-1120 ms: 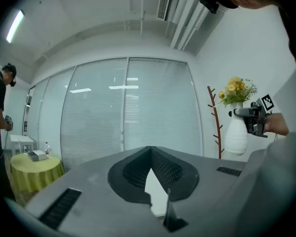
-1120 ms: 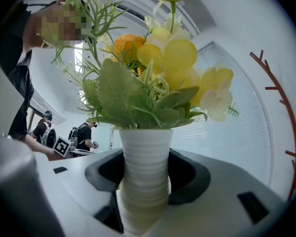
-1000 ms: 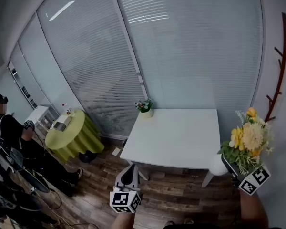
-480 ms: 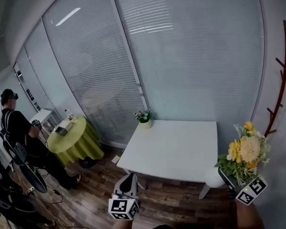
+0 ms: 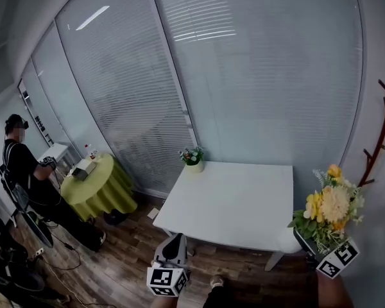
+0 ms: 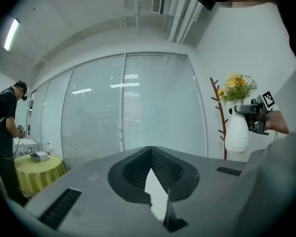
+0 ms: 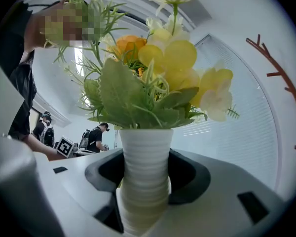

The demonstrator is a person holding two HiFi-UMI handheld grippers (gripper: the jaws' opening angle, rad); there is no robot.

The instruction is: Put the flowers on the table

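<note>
Pinching the vase [image 7: 145, 167] of flowers [image 5: 332, 201], the right gripper [image 5: 303, 237] hangs by the white table's [image 5: 231, 201] near right corner; the left gripper [image 5: 175, 241], pressed together, is over the floor [image 5: 109, 268].

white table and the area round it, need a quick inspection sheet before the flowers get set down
surface: white table, bare but for one pot at the far left corner
job's things: vase of yellow flowers, in the air off the table's near right corner, not yet set down
clutter: small flower pot on the table
grippers: right hand-held gripper shut on the vase; left hand-held gripper shut, empty
cables: thin cables on the wood floor at left
surroundings: glass wall with blinds; round green table; a person beside it; branch-shaped coat rack
</note>
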